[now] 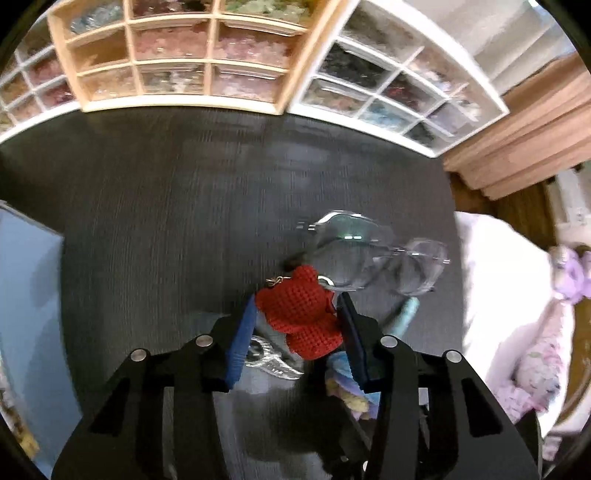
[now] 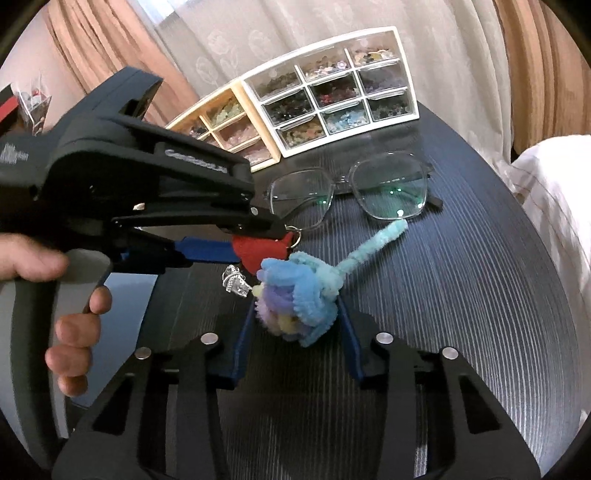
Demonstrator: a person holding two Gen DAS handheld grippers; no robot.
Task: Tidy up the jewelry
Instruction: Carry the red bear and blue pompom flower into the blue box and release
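table (image 2: pixel 461 295): dark woodgrain | on it: glasses (image 2: pixel 351 188), drawer boxes (image 2: pixel 332 99)

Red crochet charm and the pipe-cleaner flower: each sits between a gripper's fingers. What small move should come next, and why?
Probably lift both a little off the table. The left gripper looks closed on the red crochet charm, the right gripper on the pipe-cleaner flower. A silver charm and glasses lie close by, so rise straight up.

Clear-framed eyeglasses (image 2: pixel 351 192) lie folded on the dark wood-grain surface (image 2: pixel 461 295), lenses upright. Peach curtains (image 2: pixel 96 40) and a white sheer curtain (image 2: pixel 280 26) hang behind. White bedding (image 1: pixel 495 280) beside the surface edge.
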